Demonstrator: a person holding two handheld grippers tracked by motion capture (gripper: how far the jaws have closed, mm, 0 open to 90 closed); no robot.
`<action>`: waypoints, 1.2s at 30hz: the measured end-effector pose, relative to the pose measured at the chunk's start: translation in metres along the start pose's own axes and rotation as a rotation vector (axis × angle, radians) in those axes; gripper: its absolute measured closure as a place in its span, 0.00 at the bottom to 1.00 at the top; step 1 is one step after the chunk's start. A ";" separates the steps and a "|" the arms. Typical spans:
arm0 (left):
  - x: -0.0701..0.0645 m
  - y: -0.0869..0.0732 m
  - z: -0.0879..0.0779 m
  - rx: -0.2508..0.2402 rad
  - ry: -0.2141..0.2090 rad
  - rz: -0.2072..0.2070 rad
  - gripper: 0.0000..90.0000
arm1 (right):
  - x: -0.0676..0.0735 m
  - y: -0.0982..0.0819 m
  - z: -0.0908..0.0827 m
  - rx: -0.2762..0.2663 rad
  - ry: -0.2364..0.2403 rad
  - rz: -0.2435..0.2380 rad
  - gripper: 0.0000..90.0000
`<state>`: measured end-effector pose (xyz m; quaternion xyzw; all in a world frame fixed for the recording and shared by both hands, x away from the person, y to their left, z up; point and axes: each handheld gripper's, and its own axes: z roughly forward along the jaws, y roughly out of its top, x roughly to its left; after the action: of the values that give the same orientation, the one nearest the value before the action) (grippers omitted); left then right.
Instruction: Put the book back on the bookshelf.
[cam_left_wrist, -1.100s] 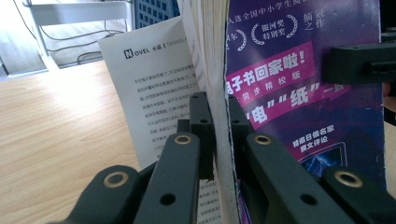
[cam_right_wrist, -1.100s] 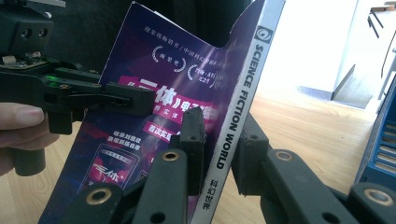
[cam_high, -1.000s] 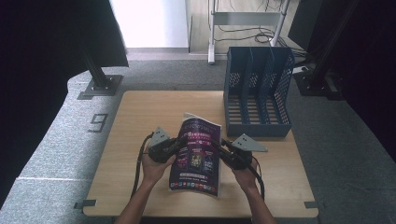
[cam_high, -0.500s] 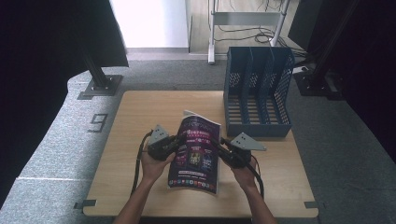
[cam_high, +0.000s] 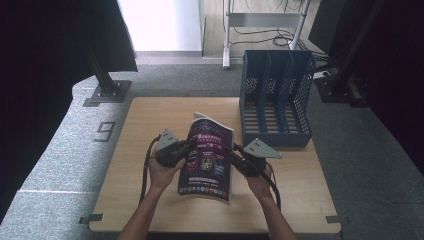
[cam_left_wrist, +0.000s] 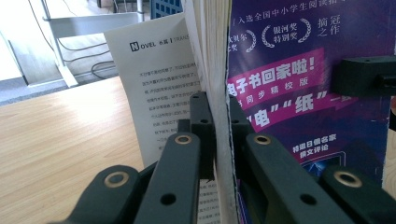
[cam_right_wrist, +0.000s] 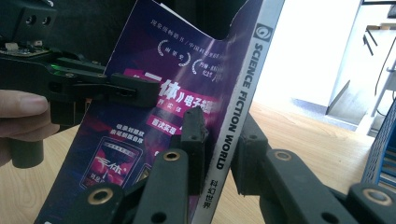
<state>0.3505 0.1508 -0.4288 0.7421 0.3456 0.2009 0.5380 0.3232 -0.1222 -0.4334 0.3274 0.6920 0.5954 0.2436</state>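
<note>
The magazine (cam_high: 207, 157) has a purple cover with pink bands and white lettering. The file rack (cam_high: 276, 97) is blue with perforated sides; the table (cam_high: 145, 120) is pale wood.

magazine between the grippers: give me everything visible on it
The magazine is a thick glossy paperback with a purple cover carrying pink banners and white Chinese text; its spine reads "SCIENCE FICTION WORLD". It is held tilted up off the wooden table, in front of the blue file rack. The left gripper clamps its page edge, where a white printed sheet headed "NOVEL" sticks out; the right gripper clamps its spine side.
</note>
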 end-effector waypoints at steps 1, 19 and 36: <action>0.000 0.000 0.000 0.000 0.000 0.001 0.96 | 0.000 0.000 0.000 0.000 -0.001 0.000 0.85; 0.008 0.021 0.005 -0.019 0.022 0.018 0.96 | -0.008 0.017 0.010 -0.029 -0.024 -0.042 0.85; 0.011 0.025 0.018 -0.006 0.023 0.038 0.96 | -0.018 0.012 0.013 -0.026 -0.034 -0.071 0.85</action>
<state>0.3776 0.1428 -0.4125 0.7445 0.3371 0.2207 0.5324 0.3460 -0.1260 -0.4248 0.3095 0.6912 0.5898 0.2802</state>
